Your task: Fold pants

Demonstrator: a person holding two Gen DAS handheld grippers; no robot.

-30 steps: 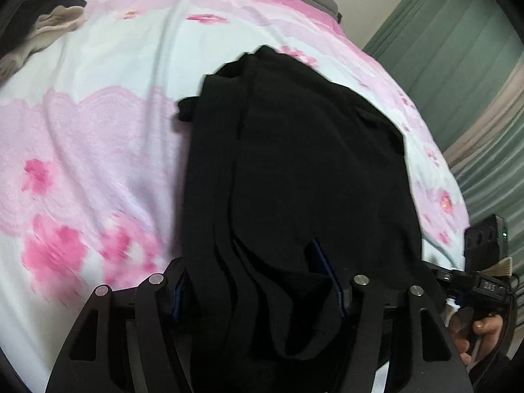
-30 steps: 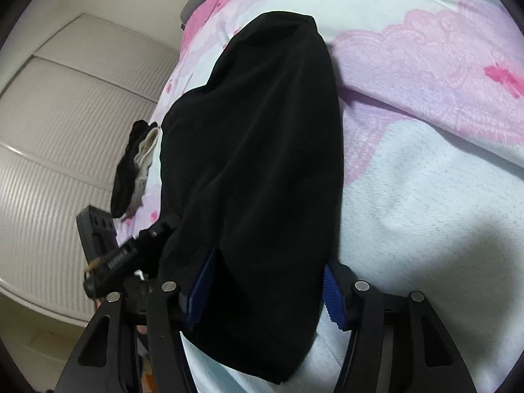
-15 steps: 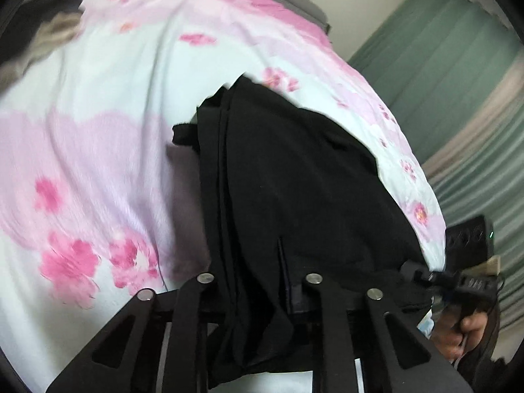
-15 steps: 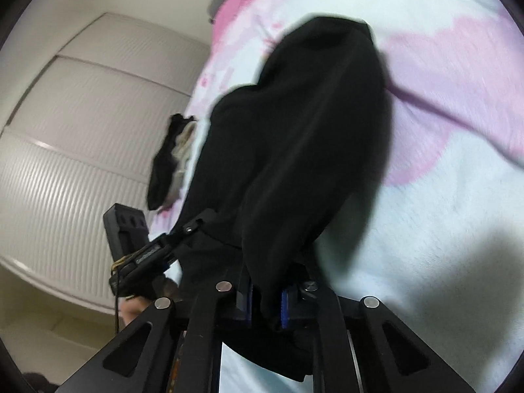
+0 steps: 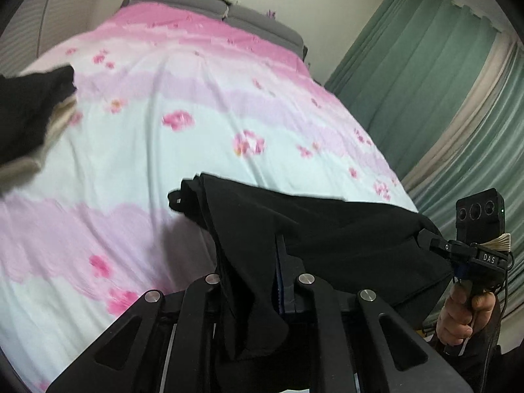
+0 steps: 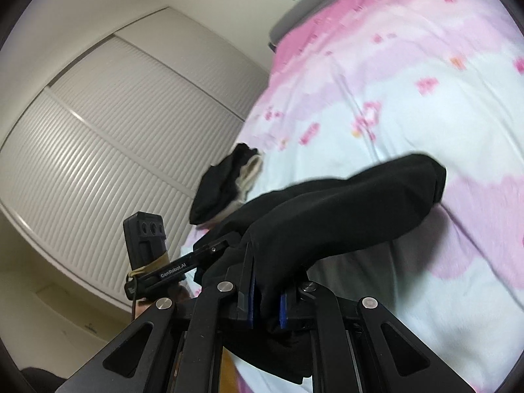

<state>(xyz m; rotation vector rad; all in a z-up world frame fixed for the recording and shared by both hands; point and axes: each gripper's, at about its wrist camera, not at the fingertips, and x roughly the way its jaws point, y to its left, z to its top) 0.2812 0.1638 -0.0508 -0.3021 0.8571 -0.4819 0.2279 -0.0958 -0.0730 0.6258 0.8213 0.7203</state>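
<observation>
Two tools each clamp black pants [image 5: 327, 229] lifted above a pink flowered bed [image 5: 163, 150]: the left tool [image 5: 258, 288] and the right tool [image 6: 267, 298]. Other dark clothes [image 6: 222, 183] lie nearby.

Two markings are legible. White letters "DAS" stand on the black body of the right gripper [image 5: 458, 252], seen from the left wrist view. White lettering "GenRobot.AI" stands on the black body of the left gripper [image 6: 196, 258], seen from the right wrist view. No other text is readable.
</observation>
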